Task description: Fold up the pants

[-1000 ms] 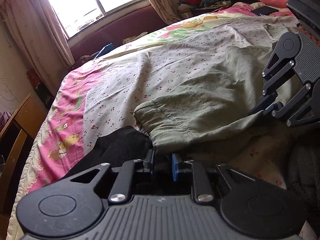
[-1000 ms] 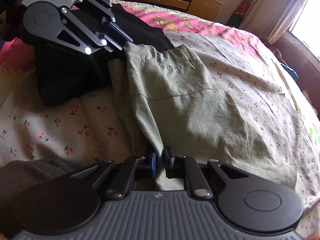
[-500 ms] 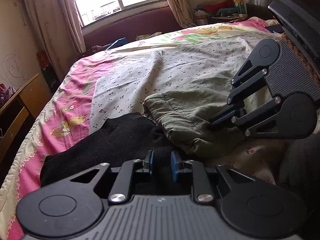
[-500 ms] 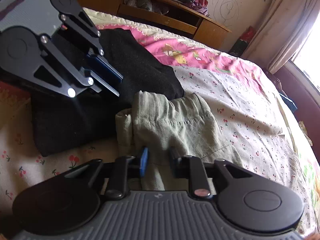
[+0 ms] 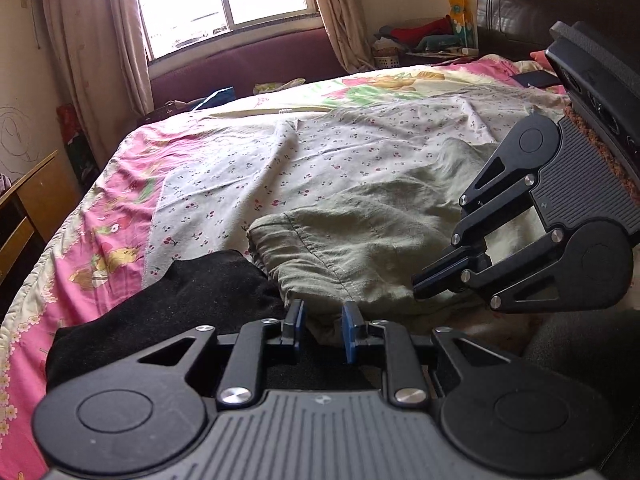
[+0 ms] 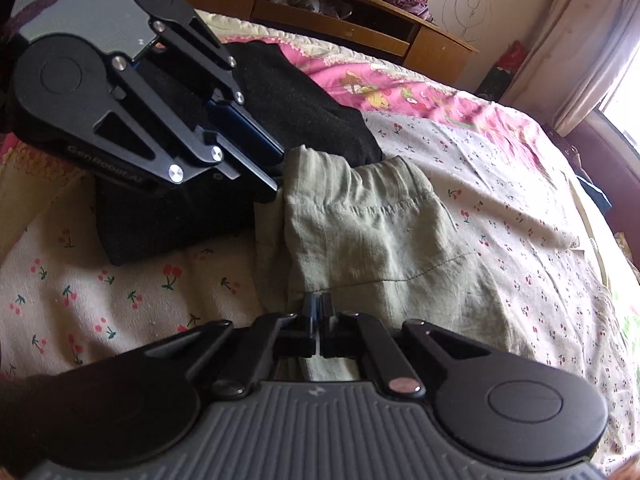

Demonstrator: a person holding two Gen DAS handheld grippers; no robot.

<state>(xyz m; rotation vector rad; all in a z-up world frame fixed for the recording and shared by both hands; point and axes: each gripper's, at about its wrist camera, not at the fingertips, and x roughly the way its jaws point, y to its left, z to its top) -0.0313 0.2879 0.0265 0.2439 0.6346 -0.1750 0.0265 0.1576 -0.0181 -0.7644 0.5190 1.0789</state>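
Observation:
Olive green pants lie folded on the cherry-print bedsheet, waistband toward me; they also show in the right wrist view. My left gripper is open, its blue pads on either side of the near waistband edge. It also shows in the right wrist view touching the waistband corner. My right gripper is shut on the near edge of the pants. In the left wrist view it sits at the right, over the pants.
A black garment lies beside the pants on the left, also seen in the right wrist view. A pink quilt edge, wooden desk, window with curtains and dark headboard surround the bed.
The right gripper has closed on the pants edge after being open half a second ago. The left gripper has opened wider and moved up to the waistband. The pants have been drawn shorter.

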